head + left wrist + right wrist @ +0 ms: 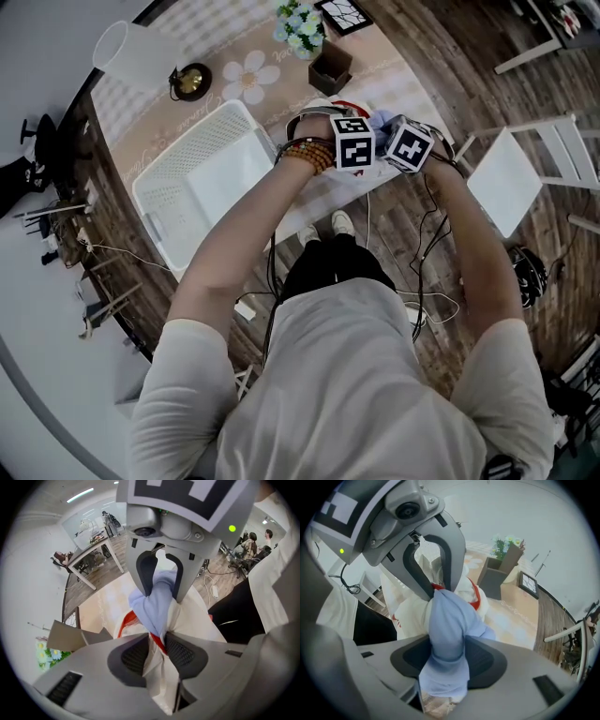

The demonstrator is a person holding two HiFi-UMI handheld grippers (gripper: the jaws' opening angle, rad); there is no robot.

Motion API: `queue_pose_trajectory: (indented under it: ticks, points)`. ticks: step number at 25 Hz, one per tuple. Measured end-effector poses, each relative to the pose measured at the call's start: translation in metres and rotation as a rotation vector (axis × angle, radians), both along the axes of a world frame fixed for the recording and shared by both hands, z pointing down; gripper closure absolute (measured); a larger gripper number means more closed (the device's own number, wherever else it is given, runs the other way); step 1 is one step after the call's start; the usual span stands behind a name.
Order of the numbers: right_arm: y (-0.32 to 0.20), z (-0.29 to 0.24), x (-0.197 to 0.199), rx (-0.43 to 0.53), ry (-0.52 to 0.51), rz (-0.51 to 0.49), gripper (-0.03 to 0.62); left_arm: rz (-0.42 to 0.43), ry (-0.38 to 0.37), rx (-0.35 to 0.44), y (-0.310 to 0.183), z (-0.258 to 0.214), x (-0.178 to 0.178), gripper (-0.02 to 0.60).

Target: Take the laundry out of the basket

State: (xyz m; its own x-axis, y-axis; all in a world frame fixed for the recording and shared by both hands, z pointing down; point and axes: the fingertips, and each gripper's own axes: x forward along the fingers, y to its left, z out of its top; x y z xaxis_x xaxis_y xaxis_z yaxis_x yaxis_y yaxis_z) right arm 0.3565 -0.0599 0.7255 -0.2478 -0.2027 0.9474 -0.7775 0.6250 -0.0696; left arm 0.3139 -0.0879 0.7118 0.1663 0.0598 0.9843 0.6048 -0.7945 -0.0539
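The white laundry basket point(161, 192) stands on the table's left part, and I see no cloth in it. Right of it, both marker cubes sit side by side over a heap of laundry point(323, 186) at the table's near edge. My left gripper point(157, 651) points straight down, shut on a white garment with red trim point(190, 620) bunched together with a light blue cloth point(157, 602). The right gripper point(447, 656) faces it and is shut on that same blue cloth point(447, 620), which fills the gap between its pads. The white garment point(408, 606) lies behind.
The table runner with daisy prints point(248, 75) carries a flower pot point(300, 23), a brown box point(330, 67), a brass object point(192, 80) and a white jug point(131, 52). A white chair point(525, 169) stands at the right. Cables point(427, 300) trail over the wooden floor.
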Motion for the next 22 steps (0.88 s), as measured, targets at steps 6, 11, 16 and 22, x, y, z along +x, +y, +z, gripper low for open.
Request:
queue_pose_trajectory:
  ticks: [6, 11, 16, 22]
  points:
    - [-0.01, -0.051, 0.0, 0.074, -0.062, -0.01, 0.34, -0.059, 0.099, -0.014, -0.009, -0.046, 0.004, 0.397]
    - [-0.022, -0.092, -0.013, 0.14, -0.089, -0.029, 0.341, -0.205, 0.244, -0.056, -0.024, -0.093, 0.002, 0.396]
    - [-0.029, -0.128, -0.026, 0.186, -0.024, -0.106, 0.342, -0.363, 0.407, -0.107, -0.032, -0.139, -0.02, 0.396]
    - [-0.067, -0.201, -0.079, 0.436, -0.237, -0.015, 0.421, -0.625, 0.679, -0.163, -0.048, -0.204, -0.078, 0.423]
